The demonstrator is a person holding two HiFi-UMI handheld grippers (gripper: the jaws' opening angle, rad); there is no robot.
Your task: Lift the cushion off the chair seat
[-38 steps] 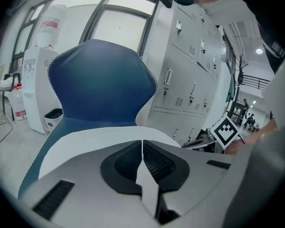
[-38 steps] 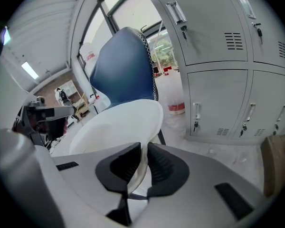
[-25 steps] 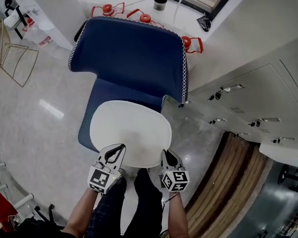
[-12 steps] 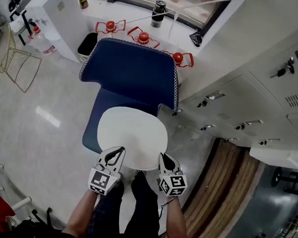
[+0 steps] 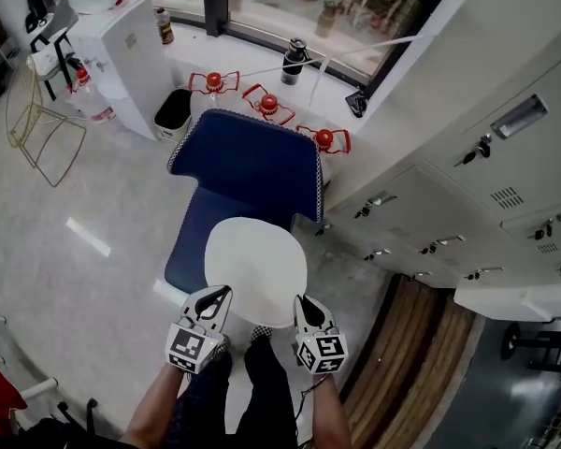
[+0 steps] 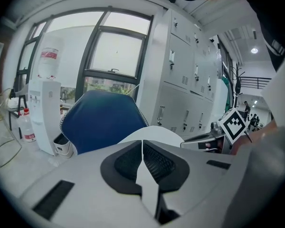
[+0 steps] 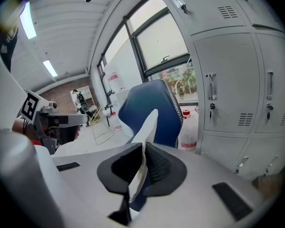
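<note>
Cushion edge clamped between jaws, visible in gripper views only.

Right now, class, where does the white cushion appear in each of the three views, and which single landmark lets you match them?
Head view: white cushion lower centre, overlapping the front of the blue chair.
Left gripper view: centre, a pale dome just beyond the closed jaws, right of the chair back.
Right gripper view: centre, edge-on, a thin white strip rising from the jaws.
Shared landmark: the blue chair's back.
</note>
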